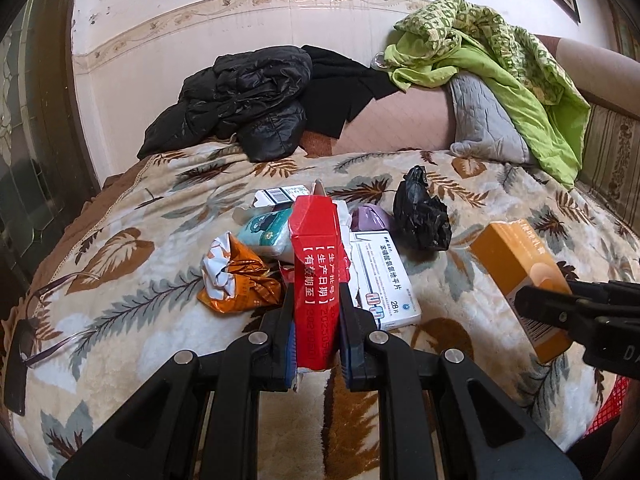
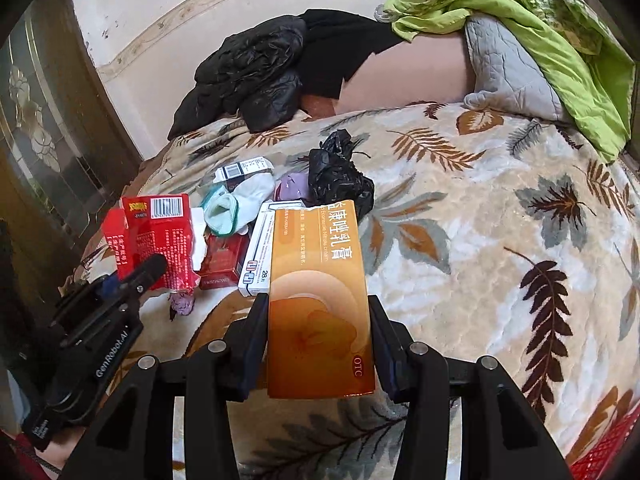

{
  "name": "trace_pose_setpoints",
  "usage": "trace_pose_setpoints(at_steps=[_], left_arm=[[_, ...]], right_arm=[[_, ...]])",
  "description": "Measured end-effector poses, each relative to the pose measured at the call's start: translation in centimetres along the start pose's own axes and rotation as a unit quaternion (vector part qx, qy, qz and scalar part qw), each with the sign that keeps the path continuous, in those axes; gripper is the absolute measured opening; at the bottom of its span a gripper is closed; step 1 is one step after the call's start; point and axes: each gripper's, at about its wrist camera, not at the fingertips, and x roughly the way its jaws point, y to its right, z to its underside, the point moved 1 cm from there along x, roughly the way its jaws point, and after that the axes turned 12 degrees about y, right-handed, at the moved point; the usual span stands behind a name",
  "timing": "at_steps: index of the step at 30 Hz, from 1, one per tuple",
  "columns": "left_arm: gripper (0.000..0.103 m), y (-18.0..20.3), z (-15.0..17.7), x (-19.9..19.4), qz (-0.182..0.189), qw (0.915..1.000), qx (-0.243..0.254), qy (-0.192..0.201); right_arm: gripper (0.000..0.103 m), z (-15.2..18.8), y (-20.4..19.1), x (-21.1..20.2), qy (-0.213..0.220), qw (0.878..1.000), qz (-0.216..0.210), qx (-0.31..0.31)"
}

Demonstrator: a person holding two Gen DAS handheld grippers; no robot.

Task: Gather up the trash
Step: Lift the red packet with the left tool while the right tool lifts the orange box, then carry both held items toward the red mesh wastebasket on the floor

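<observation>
while pinched flat in the left gripper [image 1: 316, 316], torn red box [image 1: 316, 264]; clamped in the right gripper [image 2: 320, 344], shiny orange box [image 2: 320, 300].

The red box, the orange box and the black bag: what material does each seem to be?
Red box: thin glossy printed card, torn edges showing white. Orange box: smooth coated card, crisp folds, slight sheen. Black bag: thin plastic film, crumpled and shiny.

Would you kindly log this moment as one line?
left tongs: shut on red box | right tongs: shut on orange box | remaining on blanket: white box, black bag
</observation>
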Motion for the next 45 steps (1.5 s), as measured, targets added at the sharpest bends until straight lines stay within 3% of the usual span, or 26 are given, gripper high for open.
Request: trace_pose_setpoints(at_steps=[11, 21, 33, 45], left_arm=[[0.016, 0.5, 0.1, 0.4, 0.003, 1.0, 0.005, -0.003], [0.016, 1.4, -0.2, -0.7, 0.041, 0.9989, -0.004, 0.025], [0.016, 3.7, 0.0, -2.8, 0.07, 0.9971, 0.009, 0.029], [0.016, 7.7, 1.3, -6.3, 0.121, 0.9925, 0.017, 0.008]], right_arm=[[0.051, -0.1, 0.6, -0.1, 0.0, 1.0, -0.002, 0.011], [0.051, -0.3, 2.0, -1.3, 0.03, 0.999, 0.006, 0.044], [0.051, 0.3, 2.6, -6.4, 0.093, 0.995, 0.023, 0.04], [0.051, 2.4, 4.9, -11.2, 0.098, 0.992, 0.013, 0.084]])
